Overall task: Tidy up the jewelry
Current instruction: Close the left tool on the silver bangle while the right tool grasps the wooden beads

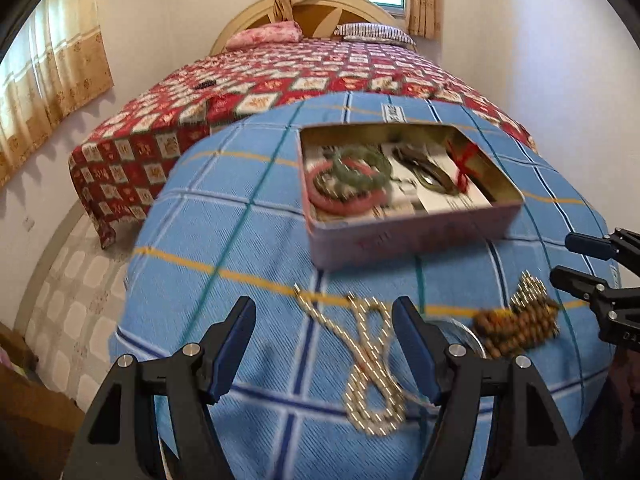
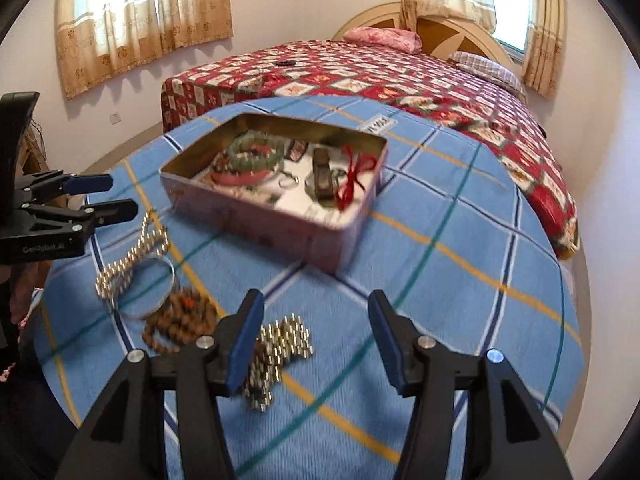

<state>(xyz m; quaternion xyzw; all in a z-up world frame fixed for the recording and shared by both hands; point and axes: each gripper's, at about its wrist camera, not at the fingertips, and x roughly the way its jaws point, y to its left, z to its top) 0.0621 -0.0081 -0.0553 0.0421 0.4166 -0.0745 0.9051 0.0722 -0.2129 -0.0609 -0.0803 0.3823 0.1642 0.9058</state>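
A pink tin box stands open on the blue checked cloth, holding a green bead bracelet, a pink bangle, a red ribbon and dark pieces. My left gripper is open above a long gold bead chain, which lies by its right finger. A silver bangle and brown bead bracelet lie beside it. My right gripper is open, with a second gold bead chain under its left finger.
The blue cloth covers a table whose edges fall away left and right. Behind it stands a bed with a red patchwork cover and pillows. Curtained windows line the walls, and tiled floor shows at the left.
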